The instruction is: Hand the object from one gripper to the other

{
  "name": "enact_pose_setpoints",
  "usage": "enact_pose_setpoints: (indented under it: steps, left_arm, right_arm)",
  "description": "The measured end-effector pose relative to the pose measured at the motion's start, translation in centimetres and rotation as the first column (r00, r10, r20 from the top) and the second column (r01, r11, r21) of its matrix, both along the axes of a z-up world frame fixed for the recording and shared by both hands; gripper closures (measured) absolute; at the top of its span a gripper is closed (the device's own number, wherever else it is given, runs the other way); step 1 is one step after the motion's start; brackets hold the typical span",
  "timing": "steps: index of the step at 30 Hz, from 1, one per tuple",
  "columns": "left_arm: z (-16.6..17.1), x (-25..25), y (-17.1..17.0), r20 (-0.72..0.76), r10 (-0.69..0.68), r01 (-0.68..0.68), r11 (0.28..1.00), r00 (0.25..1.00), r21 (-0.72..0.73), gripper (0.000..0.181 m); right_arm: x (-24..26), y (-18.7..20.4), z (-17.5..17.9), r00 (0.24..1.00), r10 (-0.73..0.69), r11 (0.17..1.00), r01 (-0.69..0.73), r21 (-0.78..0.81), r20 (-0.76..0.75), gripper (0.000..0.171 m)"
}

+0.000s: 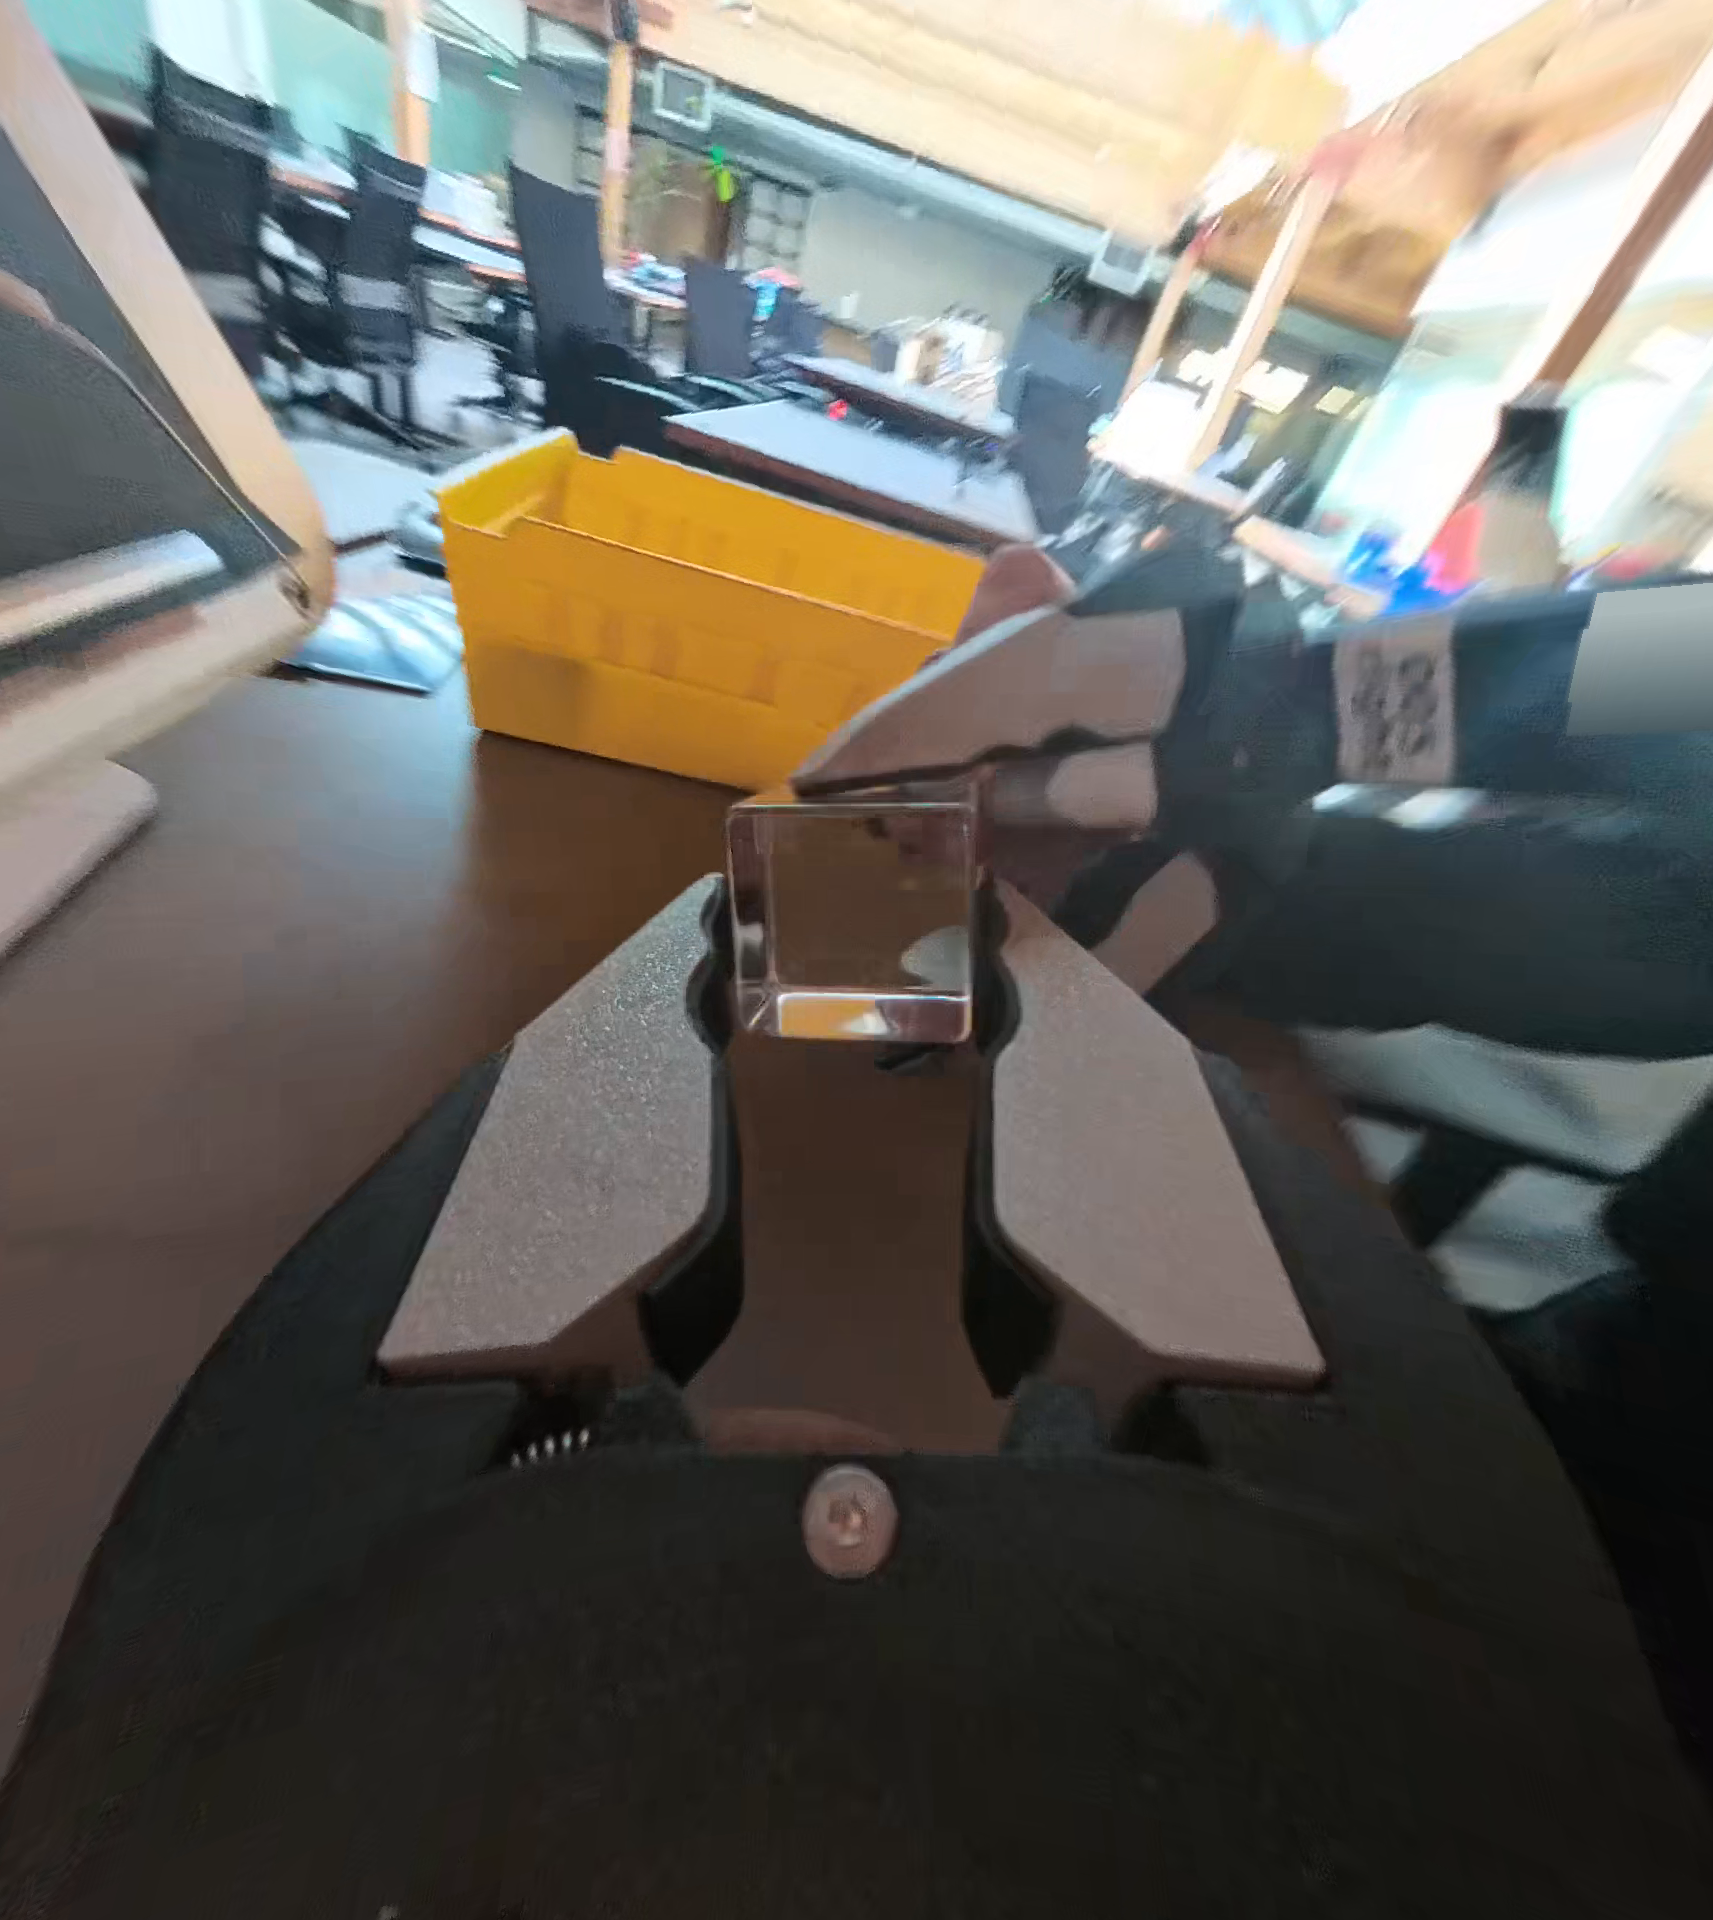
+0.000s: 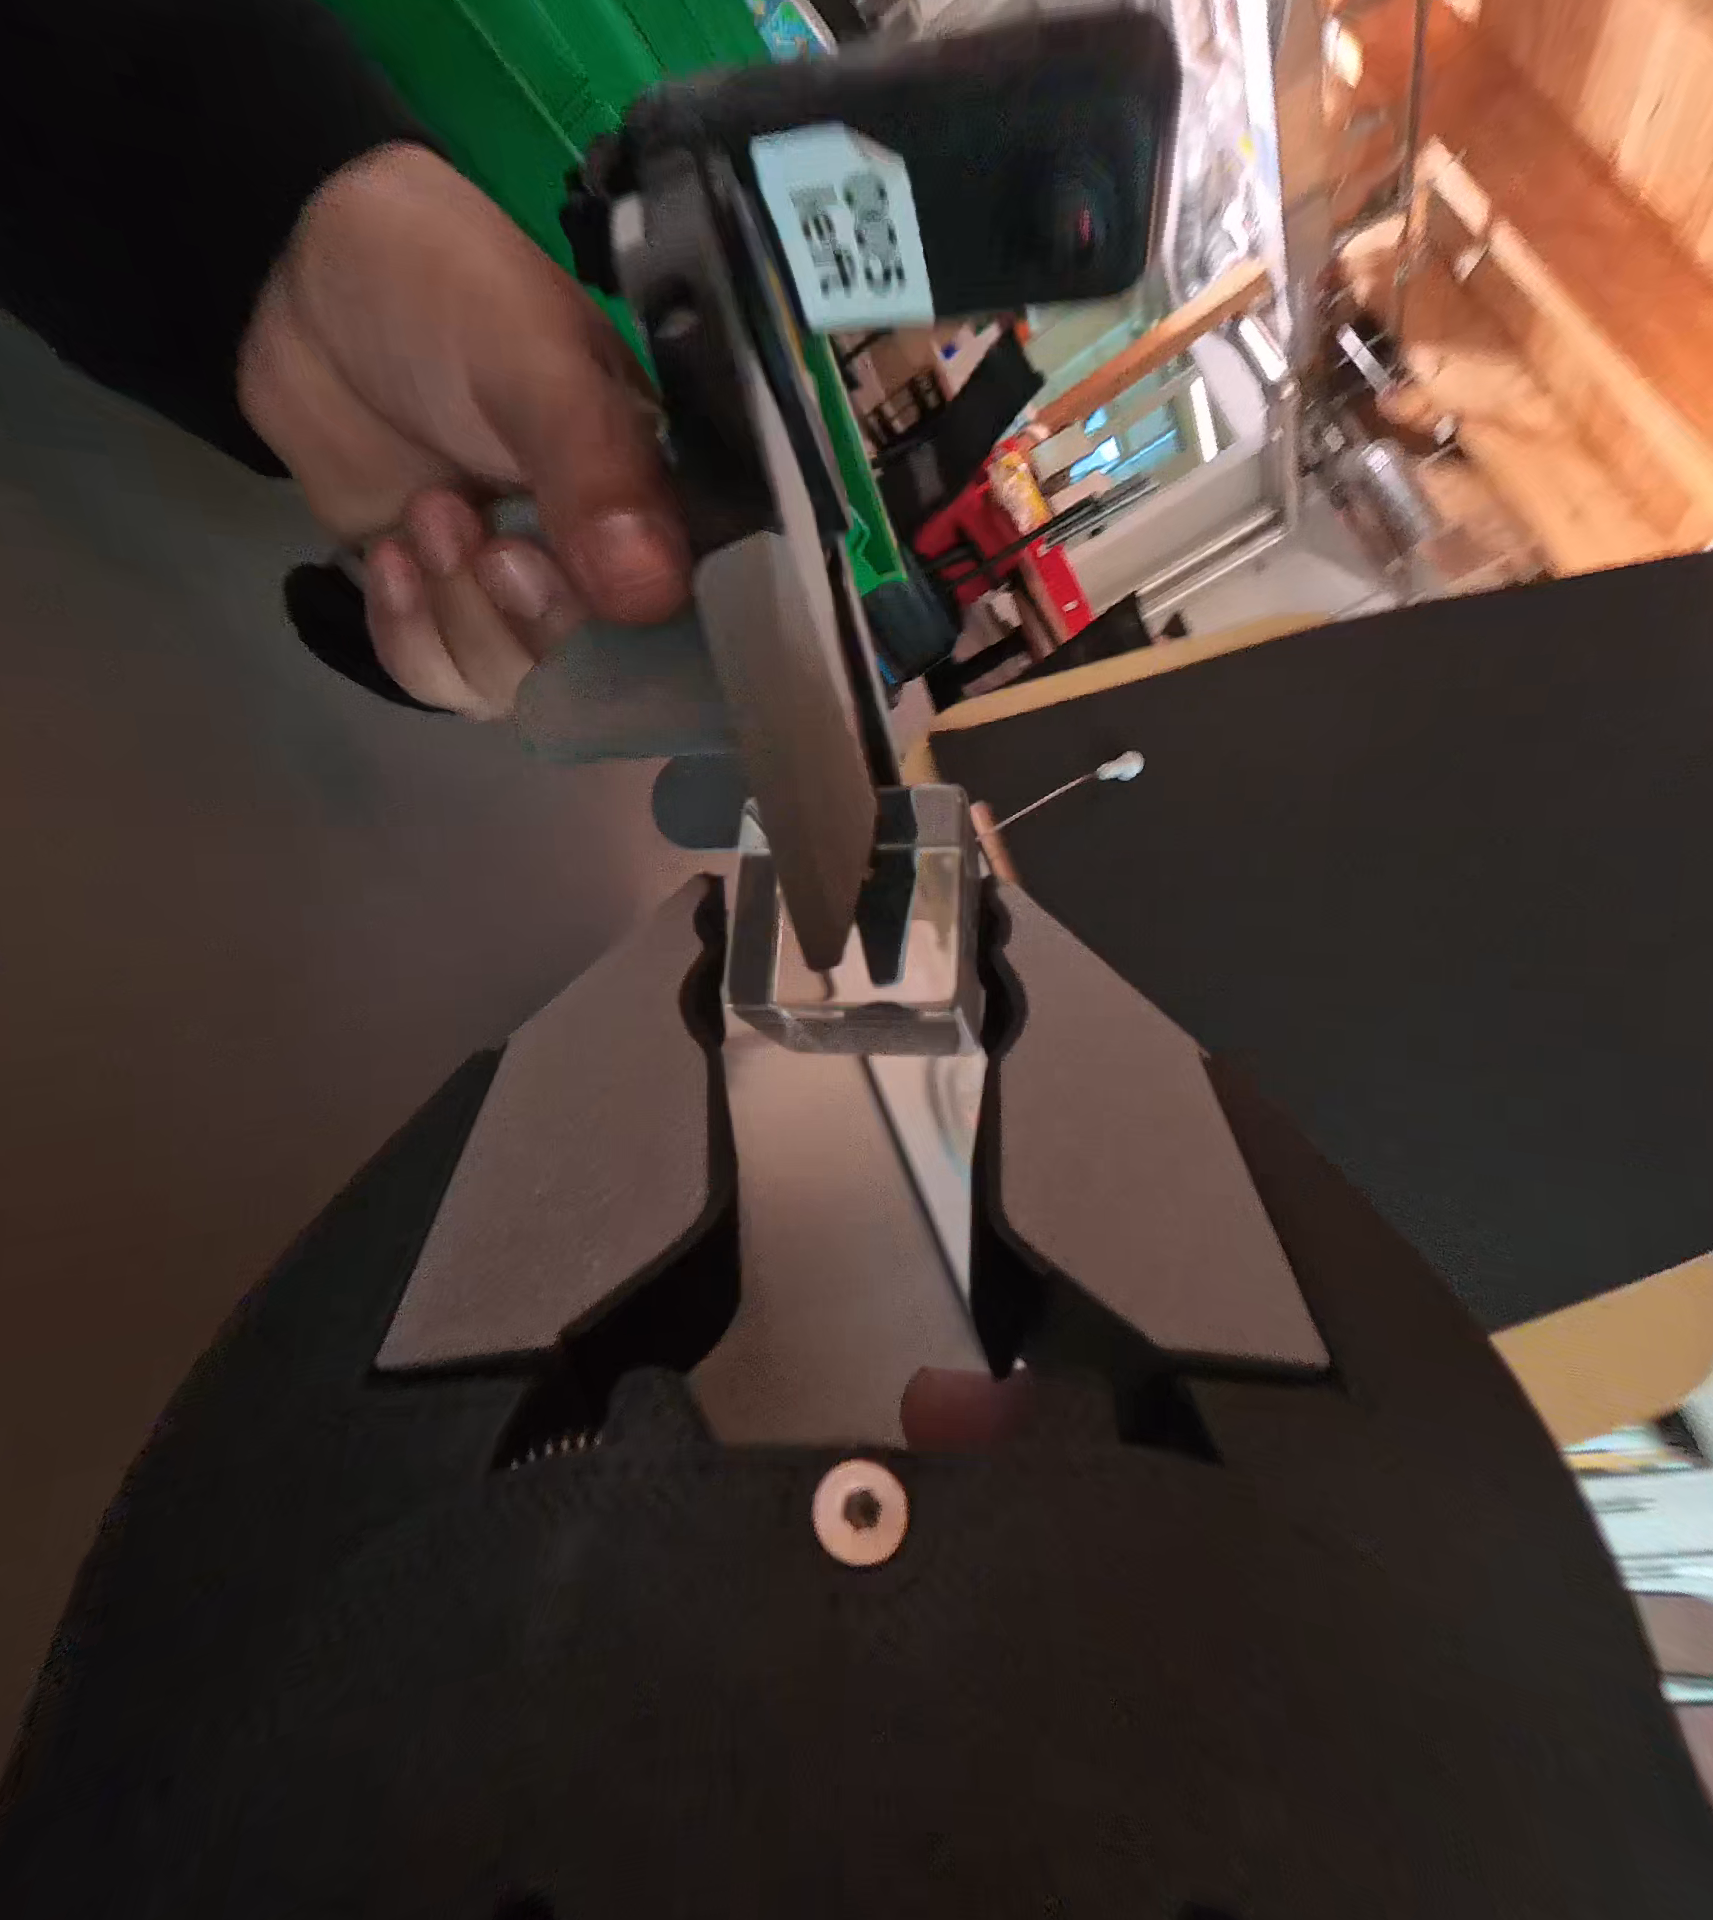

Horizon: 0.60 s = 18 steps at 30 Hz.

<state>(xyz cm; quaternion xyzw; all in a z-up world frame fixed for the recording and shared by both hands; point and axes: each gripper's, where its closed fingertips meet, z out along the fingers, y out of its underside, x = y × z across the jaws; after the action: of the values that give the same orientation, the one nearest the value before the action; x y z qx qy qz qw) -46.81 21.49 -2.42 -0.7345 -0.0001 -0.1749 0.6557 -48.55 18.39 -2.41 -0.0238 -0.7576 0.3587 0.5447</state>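
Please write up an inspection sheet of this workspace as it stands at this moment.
Surface: dark brown table, bare in front of the bin.
Job's things: clear cube held in the air between both grippers.
Clutter: yellow bin on the table; cotton swab on a black sheet.
Grippers: left gripper closed on the cube's sides; right gripper closed on it too, crosswise to the left one. A hand holds the left gripper's handle.
Cables: nothing seen.
Surroundings: open office with black chairs and desks, blurred.
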Motion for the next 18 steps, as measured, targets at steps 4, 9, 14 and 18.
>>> enact_pose_setpoints:
  steps: [4, 9, 14, 18]
  left_arm:
    - [-0.8, -1.4, 0.2, -0.409, 0.162, -0.189, 0.982, 0.898, -0.025, 0.138]
    - [-1.0, -4.2, -0.1, -0.854, 0.302, -0.433, 0.896, 0.424, 0.102, 0.138]
    - [-1.8, -3.1, 0.8, -0.975, 0.218, -0.408, 0.895, 0.046, 0.181, 0.139]
    - [-0.9, -3.0, 0.8, -0.967, 0.253, -0.407, 0.881, -0.027, 0.242, 0.138]
  right_arm:
    - [0.0, 0.5, -0.6, 0.957, 0.115, 0.974, -0.056, -0.22, 0.267, 0.115]
    - [-0.2, 2.1, 0.5, 0.819, 0.328, 0.826, -0.005, -0.564, 0.472, 0.114]
    - [-0.7, 2.4, 0.3, 0.619, 0.532, 0.639, 0.155, -0.754, 0.578, 0.102]
    - [-0.9, 1.7, -1.0, 0.573, 0.54, 0.641, 0.195, -0.742, 0.617, 0.111]
